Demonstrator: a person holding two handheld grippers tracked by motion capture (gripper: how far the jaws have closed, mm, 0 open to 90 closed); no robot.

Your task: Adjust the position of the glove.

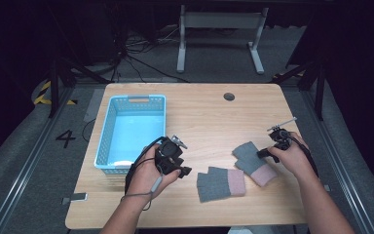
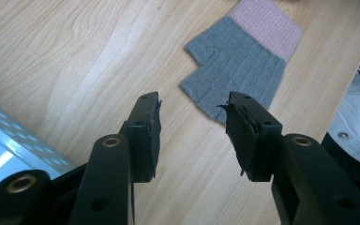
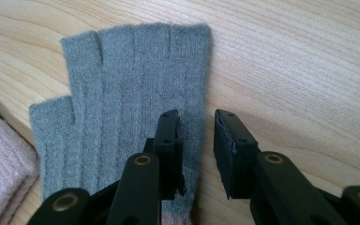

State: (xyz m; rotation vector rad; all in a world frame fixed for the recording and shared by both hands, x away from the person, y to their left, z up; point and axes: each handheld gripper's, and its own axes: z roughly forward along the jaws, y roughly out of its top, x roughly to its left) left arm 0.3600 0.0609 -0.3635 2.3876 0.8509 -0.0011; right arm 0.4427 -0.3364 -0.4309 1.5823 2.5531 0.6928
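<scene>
Two grey fingerless gloves with pink cuffs lie flat on the wooden table [image 1: 209, 117], toward its front right. The nearer glove [image 1: 220, 184] [image 2: 236, 70] lies ahead of my left gripper [image 1: 182, 170] [image 2: 192, 105], which hovers open with nothing between its jaws. My right gripper [image 1: 265, 154] [image 3: 197, 122] is open and low over the farther glove [image 1: 254, 162] [image 3: 122, 93]. One of its jaws is over the glove's finger end and the other over bare wood, so they straddle the glove's edge.
An empty light blue basket [image 1: 131, 129] [image 2: 0, 140] stands on the left half of the table, just beside my left hand. A round cable hole [image 1: 229, 96] is near the far edge. The other glove's pink cuff [image 3: 0, 159] lies close by.
</scene>
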